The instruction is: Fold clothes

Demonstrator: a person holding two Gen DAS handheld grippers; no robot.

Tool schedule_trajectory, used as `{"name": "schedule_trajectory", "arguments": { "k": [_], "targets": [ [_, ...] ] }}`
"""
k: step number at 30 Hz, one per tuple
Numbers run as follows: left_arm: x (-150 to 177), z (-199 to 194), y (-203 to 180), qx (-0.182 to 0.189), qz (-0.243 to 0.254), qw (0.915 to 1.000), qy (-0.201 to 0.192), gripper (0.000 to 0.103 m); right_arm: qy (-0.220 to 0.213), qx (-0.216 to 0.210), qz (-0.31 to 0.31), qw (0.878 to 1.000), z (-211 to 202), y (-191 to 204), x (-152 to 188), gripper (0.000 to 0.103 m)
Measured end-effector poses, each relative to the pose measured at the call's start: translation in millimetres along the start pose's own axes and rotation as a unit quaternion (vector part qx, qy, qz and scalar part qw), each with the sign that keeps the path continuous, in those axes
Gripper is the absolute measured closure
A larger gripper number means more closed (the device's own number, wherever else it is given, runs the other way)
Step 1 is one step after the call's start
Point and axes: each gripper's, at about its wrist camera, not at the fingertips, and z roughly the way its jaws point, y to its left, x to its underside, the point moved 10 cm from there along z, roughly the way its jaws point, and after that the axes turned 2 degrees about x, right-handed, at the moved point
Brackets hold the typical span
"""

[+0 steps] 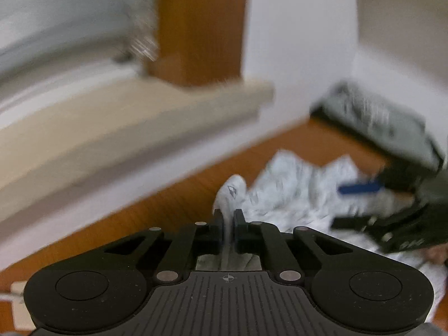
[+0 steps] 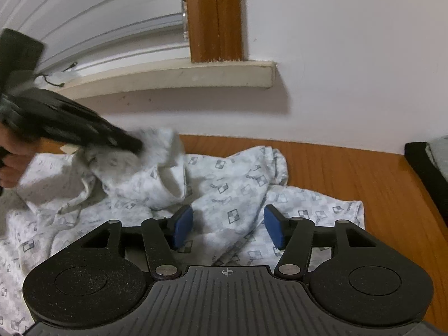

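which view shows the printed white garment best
The right wrist view: the printed white garment lies sharp and spread across the wooden table. The left wrist view is blurred and shows only a crumpled part of it, with a fold pinched in the left claw.

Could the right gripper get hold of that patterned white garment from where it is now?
Probably yes. The right gripper is open just above the garment, with nothing between them. The left gripper, already pinching a fold, is off to the side.
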Motion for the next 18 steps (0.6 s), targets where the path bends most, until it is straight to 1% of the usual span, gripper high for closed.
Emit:
{"name": "schedule_trajectory", "arguments": {
  "k": [3, 5, 8, 10, 12, 13, 15, 18],
  "targets": [
    [-5.8, -57.6, 23.3, -0.008, -0.036, 0.9976, -0.060, 0.096, -0.004, 0.001, 0.005, 1.000, -0.5, -2.0, 0.0, 0.047],
    [-4.5, -102.1, 43.4, -0.022, -0.060, 0.9928, -0.102, 0.096, -0.005, 0.001, 0.008, 1.000, 0.0, -3.0, 0.2, 0.047],
    [2.8, -168.5, 73.9, -0.043, -0.095, 0.9818, -0.159, 0.096, -0.005, 0.000, 0.013, 1.000, 1.0, -4.4, 0.9, 0.047],
    [9.9, -204.3, 91.9, -0.065, -0.115, 0.9737, -0.186, 0.096, -0.004, -0.003, 0.017, 1.000, 2.0, -5.7, 1.8, 0.047],
    [23.3, -235.5, 107.3, -0.081, -0.135, 0.9661, -0.205, 0.096, -0.003, -0.004, 0.019, 1.000, 2.4, -6.3, 2.0, 0.046],
    [34.2, -244.3, 114.2, -0.088, -0.147, 0.9636, -0.205, 0.096, -0.003, -0.004, 0.018, 1.000, 2.6, -5.9, 2.1, 0.046],
    [63.7, -251.3, 125.4, -0.103, -0.167, 0.9614, -0.193, 0.096, -0.001, -0.004, 0.016, 1.000, 3.1, -5.3, 2.4, 0.046],
    [112.0, -241.5, 138.7, -0.126, -0.198, 0.9594, -0.157, 0.096, 0.001, -0.001, 0.012, 1.000, 3.9, -4.9, 2.8, 0.046]
  ]
}}
